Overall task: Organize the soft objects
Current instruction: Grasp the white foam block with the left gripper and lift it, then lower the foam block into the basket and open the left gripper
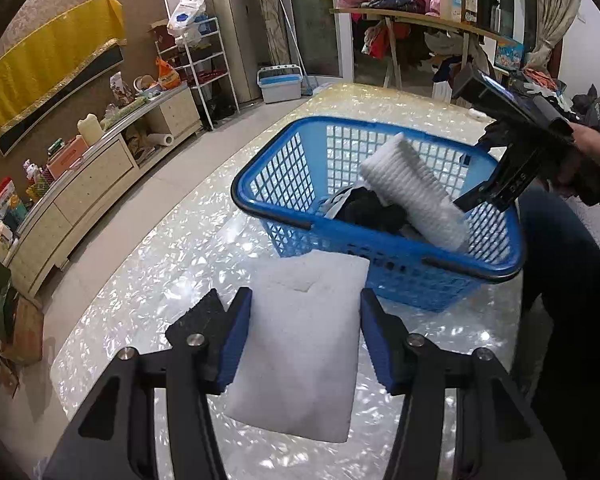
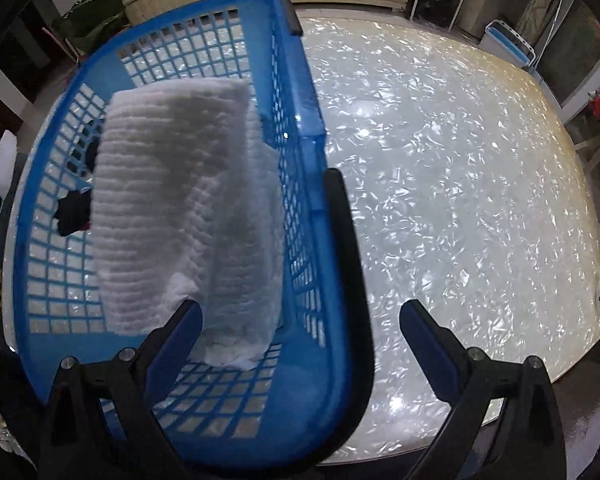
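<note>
Now the right claw (image 2: pixel 300 320) stands spread wide over the near rim of the blue basket (image 2: pixel 300 168), gripping nothing; the ribbed white towel (image 2: pixel 180 208) lies loose inside, so lift clear without snagging it; the left claw (image 1: pixel 304 336), also spread, straddles the white pillow (image 1: pixel 300 344) on the desk (image 1: pixel 160 280); pinch its middle firmly before lifting.

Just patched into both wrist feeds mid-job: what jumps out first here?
The blue plastic lattice basket on the pearly white table dominates both views, with a white ribbed knit cloth draped into it over dark clothes. The right tool is open at the basket's near rim, next to the cloth. Nearer, the open left tool frames a flat white pillow-like pad lying on the table beside the basket.
</note>
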`<action>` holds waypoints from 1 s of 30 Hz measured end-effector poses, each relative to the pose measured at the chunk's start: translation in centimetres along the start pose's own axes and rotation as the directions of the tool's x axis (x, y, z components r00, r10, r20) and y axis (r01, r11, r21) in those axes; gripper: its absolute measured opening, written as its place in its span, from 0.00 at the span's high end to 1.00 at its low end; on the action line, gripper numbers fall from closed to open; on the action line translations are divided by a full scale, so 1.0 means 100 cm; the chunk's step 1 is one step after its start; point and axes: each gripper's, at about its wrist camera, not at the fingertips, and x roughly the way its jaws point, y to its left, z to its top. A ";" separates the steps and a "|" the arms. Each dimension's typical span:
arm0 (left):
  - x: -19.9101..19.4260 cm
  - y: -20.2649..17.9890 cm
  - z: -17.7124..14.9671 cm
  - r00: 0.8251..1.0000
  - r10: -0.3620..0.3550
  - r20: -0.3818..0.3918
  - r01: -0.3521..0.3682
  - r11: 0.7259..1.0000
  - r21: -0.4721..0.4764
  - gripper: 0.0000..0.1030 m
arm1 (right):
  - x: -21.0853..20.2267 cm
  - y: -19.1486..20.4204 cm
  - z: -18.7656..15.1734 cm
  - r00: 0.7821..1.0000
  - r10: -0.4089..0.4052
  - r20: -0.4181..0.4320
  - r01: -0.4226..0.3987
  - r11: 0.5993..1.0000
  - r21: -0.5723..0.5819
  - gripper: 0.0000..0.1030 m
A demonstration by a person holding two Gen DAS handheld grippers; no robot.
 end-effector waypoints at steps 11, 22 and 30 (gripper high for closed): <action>-0.018 -0.033 0.027 0.997 0.057 -0.057 -0.060 0.997 -0.038 0.50 | -0.040 0.012 -0.018 0.993 0.064 0.102 -0.063 0.998 -0.017 0.04; -0.004 -0.072 0.078 0.997 0.040 -0.060 -0.040 0.999 -0.003 0.50 | -0.060 0.000 -0.025 0.978 0.133 0.158 -0.124 0.990 -0.065 0.04; 0.027 -0.091 0.103 0.997 0.013 -0.080 -0.011 1.000 0.022 0.50 | -0.057 -0.015 -0.028 0.972 0.161 0.172 -0.148 0.985 -0.089 0.04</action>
